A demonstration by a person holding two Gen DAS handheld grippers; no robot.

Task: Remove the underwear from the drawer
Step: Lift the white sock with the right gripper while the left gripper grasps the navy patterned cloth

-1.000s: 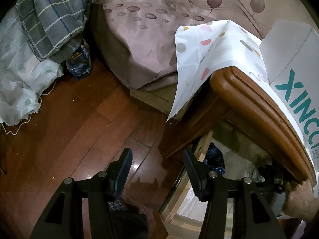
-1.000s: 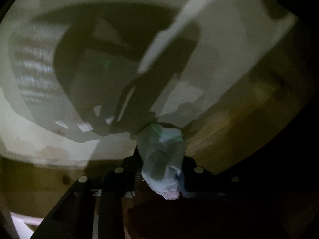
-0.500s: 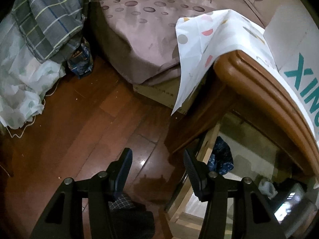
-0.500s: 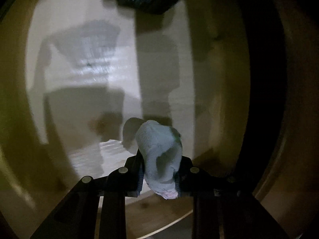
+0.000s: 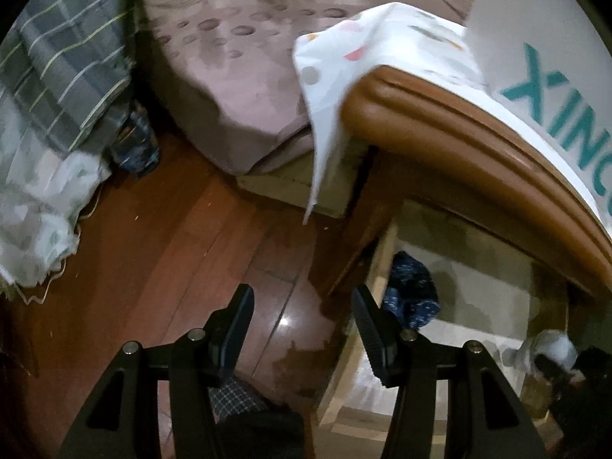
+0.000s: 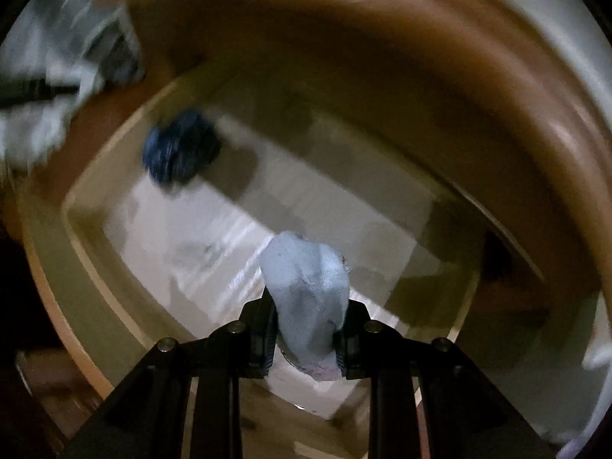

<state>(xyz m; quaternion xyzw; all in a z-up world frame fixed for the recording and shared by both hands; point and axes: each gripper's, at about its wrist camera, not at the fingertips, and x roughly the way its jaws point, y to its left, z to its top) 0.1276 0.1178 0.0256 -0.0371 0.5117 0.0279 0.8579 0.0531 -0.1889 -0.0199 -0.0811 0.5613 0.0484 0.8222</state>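
Observation:
My right gripper (image 6: 306, 329) is shut on a pale blue bundle of underwear (image 6: 308, 294) and holds it above the open drawer (image 6: 91, 252). The same bundle shows small at the lower right of the left wrist view (image 5: 554, 348). A dark blue patterned piece of underwear (image 6: 179, 149) lies in the drawer's far left corner; it also shows in the left wrist view (image 5: 411, 294). My left gripper (image 5: 302, 306) is open and empty over the wooden floor, just left of the drawer's side wall (image 5: 378, 264).
The brown nightstand top (image 5: 459, 130) overhangs the drawer, with a white spotted cloth (image 5: 344, 72) and a white box with teal letters (image 5: 554, 76) on it. A bed with a pink spotted sheet (image 5: 237, 72) stands behind. Plaid and white fabrics (image 5: 57, 95) pile at the left.
My right gripper has pulled back and up with the pale blue underwear, so the whole drawer now shows below it. The left gripper has shifted slightly and stays open.

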